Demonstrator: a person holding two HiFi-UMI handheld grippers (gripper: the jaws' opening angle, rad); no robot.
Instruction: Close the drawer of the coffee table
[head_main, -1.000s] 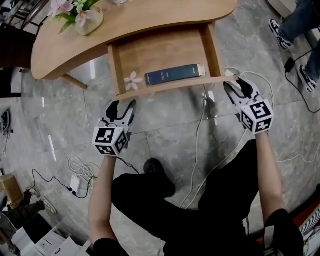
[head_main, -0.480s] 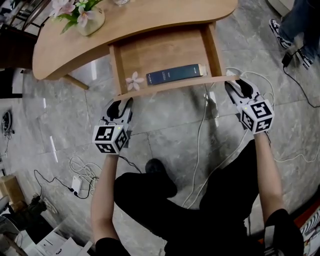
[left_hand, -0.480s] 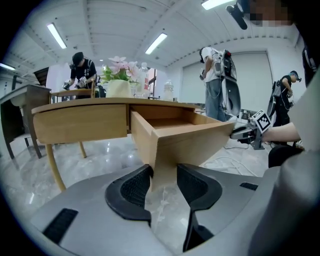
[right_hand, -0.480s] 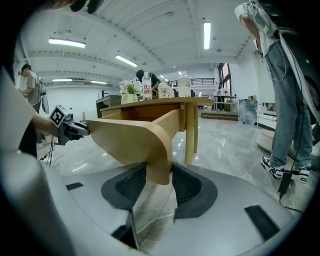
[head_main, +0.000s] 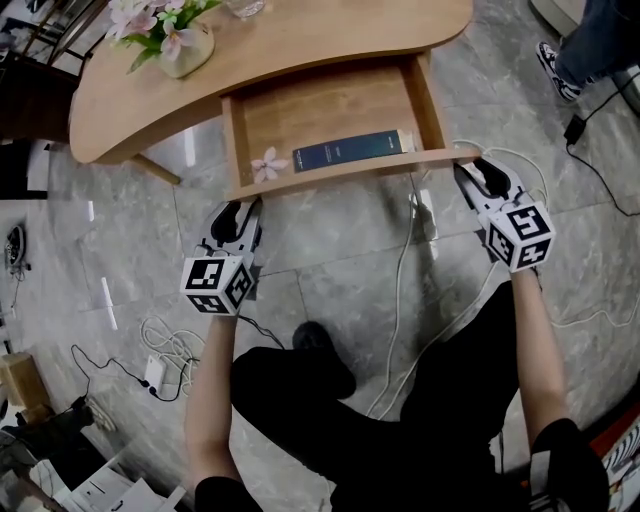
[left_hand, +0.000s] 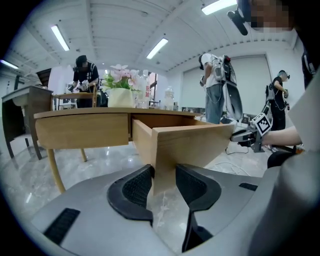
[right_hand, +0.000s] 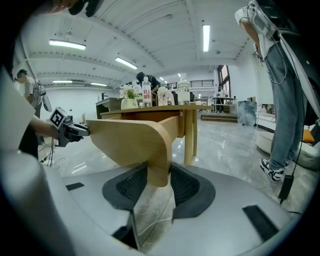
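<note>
1. Two grippers are on the drawer, one at each end of its front. The left gripper is at the front's left corner and the right gripper at its right corner.
2. Both sets of jaws have just been closing. In each gripper view the pads now sit against both faces of the front's end with no gap I can make out, so I judge both are clamped on it, at about half width.
3. The drawer stands pulled well out from under the near edge of the table, towards the person.
4. The front's long axis runs crosswise, from one gripper to the other. The table lies straight ahead of both sets of fingers, so the closing push goes away from the person. Neither hand is nearer, and I'd expect an even push from both ends to keep the drawer from skewing.
5. Inside, a dark book lies along the drawer's front edge towards the right corner. A pale blossom sits at the front left corner. Both lie low, and I judge they will clear the tabletop.
6. The book's spine carries small lettering, too small to read. The cubes on the grippers show only black-and-white square patterns. No brand or label is legible anywhere.
</note>
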